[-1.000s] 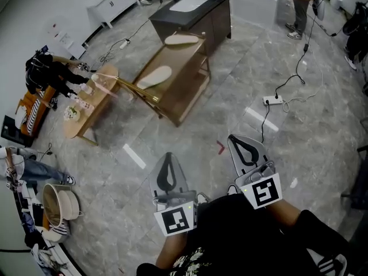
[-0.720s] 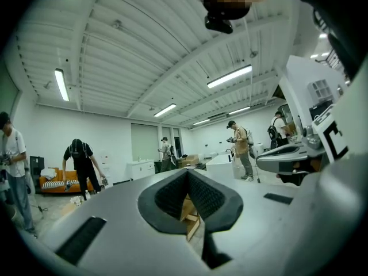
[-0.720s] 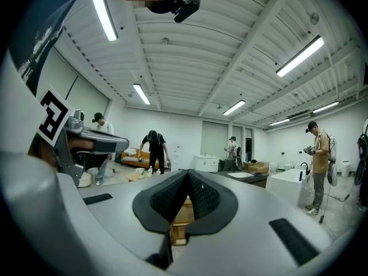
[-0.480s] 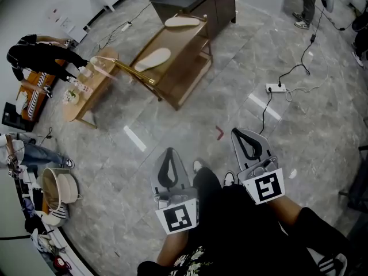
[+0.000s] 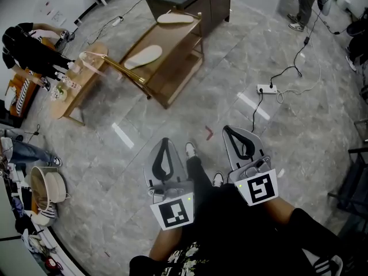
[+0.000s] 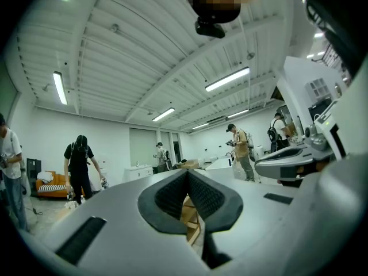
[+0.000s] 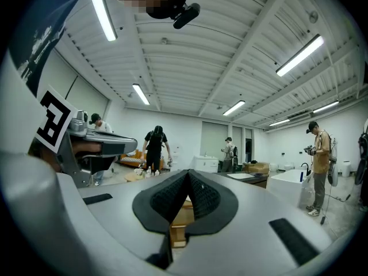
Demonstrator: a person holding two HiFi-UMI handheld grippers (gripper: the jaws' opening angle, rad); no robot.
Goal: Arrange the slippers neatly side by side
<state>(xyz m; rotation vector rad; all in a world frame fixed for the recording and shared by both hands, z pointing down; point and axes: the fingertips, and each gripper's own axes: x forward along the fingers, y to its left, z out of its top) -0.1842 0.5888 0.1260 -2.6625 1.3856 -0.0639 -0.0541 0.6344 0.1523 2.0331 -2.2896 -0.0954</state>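
Change over the last second: a shoe (image 5: pixel 190 149) and a dark trouser leg now show between the two grippers in the head view; a second ago they didn't. The wooden rack (image 5: pixel 172 76) has slid a little up the frame. I read that as a walk-up in progress and no contact yet.

Left gripper (image 6: pixel 187 177): pads pressed together, nothing between them. Right gripper (image 7: pixel 188 177): same, closed and empty. Both are held level, side by side over the grey floor (image 5: pixel 115 171) and well short of the rack. Rack wood shows through the slot below each pad pair.

Both slippers are where they were.
- Far slipper (image 5: pixel 175 18): at the rack's far edge, just beside the dark cabinet (image 5: pixel 201 2). Its long axis runs across the rack, roughly parallel to that edge.
- Near slipper (image 5: pixel 144 56): on the broad board toward the rack's left edge, about midway along. Its long axis is skewed, running from the left edge up toward the far right corner.

They're well apart and not parallel, and I think they're on different tiers, so the task hasn't started. I can't tell toe from heel on either at this range. Both jaws need to open before any pick.
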